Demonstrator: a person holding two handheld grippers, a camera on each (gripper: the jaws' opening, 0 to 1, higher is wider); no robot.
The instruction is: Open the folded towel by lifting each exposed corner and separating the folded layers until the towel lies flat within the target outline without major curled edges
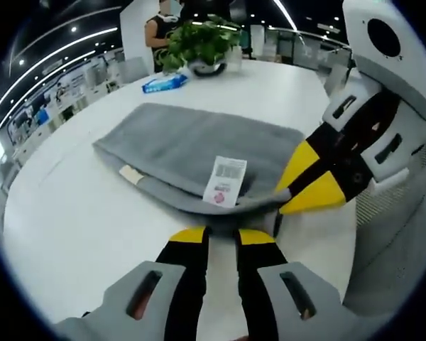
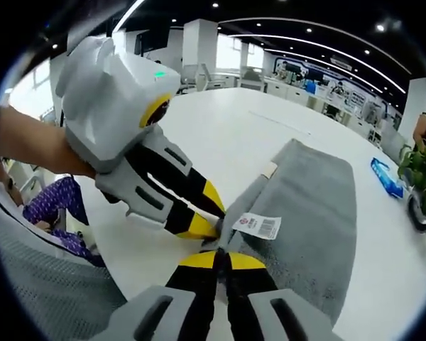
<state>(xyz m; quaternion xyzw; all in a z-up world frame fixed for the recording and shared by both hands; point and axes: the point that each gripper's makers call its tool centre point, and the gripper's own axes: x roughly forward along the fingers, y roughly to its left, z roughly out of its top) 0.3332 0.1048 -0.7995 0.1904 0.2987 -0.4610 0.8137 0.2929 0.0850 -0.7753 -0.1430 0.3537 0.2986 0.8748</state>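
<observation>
Down at the near edge, the left gripper [image 1: 222,234] has its jaws nearly together at the hem of the folded grey towel [image 1: 192,145], and the right gripper [image 2: 221,257] is pinched shut on that same edge beside the white label [image 1: 225,182]. Beyond, the white table [image 1: 71,213] carries a blue packet [image 1: 165,83] and a potted plant [image 1: 199,42].

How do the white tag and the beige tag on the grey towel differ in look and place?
The white tag is larger, printed with a barcode and a pink mark; the beige tag is smaller and plain. The white tag lies near both grippers; the beige tag lies farther along the edge. Both sit at the towel's near edge.
</observation>
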